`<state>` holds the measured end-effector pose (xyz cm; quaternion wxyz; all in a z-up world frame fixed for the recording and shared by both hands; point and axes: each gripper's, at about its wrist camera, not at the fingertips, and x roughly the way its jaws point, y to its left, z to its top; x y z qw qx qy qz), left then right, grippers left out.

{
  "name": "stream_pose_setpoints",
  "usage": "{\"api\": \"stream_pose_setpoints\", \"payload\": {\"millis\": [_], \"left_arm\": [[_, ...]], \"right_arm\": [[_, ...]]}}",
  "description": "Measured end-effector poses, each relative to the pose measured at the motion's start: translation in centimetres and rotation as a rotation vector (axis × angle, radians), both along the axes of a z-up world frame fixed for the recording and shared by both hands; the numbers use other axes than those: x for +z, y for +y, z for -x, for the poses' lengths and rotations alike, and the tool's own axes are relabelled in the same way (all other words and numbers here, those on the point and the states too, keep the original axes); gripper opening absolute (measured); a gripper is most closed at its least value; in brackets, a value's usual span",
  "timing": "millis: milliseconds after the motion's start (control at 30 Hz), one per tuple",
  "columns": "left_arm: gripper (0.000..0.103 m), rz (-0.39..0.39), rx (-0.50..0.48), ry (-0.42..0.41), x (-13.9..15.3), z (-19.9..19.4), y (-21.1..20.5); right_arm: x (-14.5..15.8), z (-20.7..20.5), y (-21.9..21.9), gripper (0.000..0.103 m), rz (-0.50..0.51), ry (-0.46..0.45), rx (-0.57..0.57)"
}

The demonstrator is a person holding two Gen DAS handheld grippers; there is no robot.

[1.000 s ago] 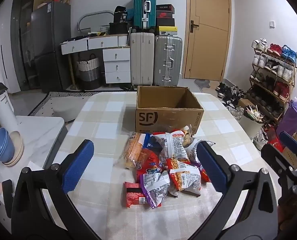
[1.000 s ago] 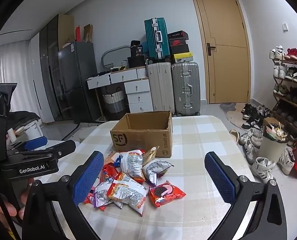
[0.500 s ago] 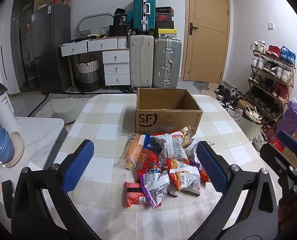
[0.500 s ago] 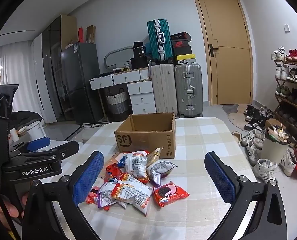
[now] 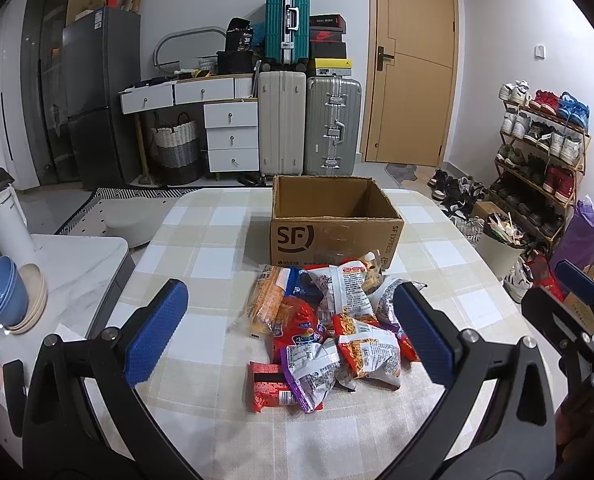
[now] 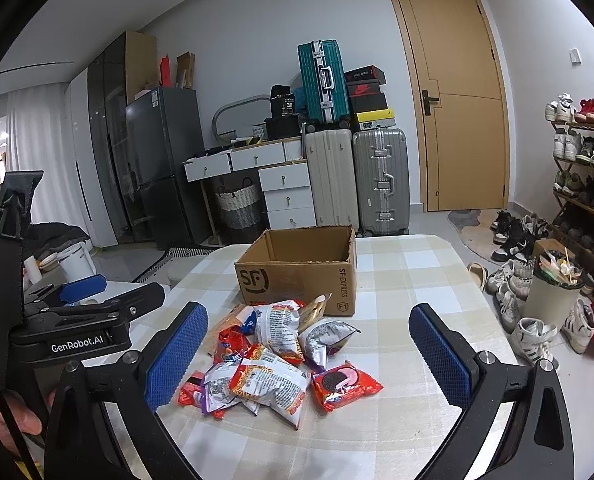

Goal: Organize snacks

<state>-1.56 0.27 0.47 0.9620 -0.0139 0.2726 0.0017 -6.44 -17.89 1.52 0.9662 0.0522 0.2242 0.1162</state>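
A pile of snack packets (image 5: 329,328) lies on the checked tablecloth, also in the right wrist view (image 6: 273,356). Behind it stands an open, empty cardboard SF box (image 5: 333,220), also in the right wrist view (image 6: 301,270). A red cookie packet (image 6: 347,384) lies at the pile's right edge. My left gripper (image 5: 289,332) is open and empty, held above the table in front of the pile. My right gripper (image 6: 307,356) is open and empty, to the right of the left one. The left gripper body (image 6: 77,332) shows at the left of the right wrist view.
The table (image 5: 201,264) is round-edged with a beige checked cloth. A white side counter (image 5: 69,264) with stacked bowls (image 5: 5,300) stands left. Suitcases (image 5: 309,120), drawers and a fridge line the back wall. A shoe rack (image 5: 545,160) and a bin (image 6: 553,296) stand right.
Both views have shifted slightly; the right gripper has pulled back and tilted a little, so the box and pile sit lower and farther. Both grippers stay open and empty.
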Motion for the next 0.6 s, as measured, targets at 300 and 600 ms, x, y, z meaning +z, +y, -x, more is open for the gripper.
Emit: {"api": "stream_pose_setpoints", "payload": {"millis": [300, 600], "left_arm": [[0.103, 0.007, -0.002, 0.002, -0.11, 0.15, 0.07], [0.103, 0.006, -0.003, 0.002, -0.04, 0.24, 0.18]], "right_arm": [[-0.24, -0.31, 0.13, 0.103, 0.01, 0.005, -0.009], [-0.33, -0.35, 0.2, 0.103, 0.005, 0.001, 0.002]]}}
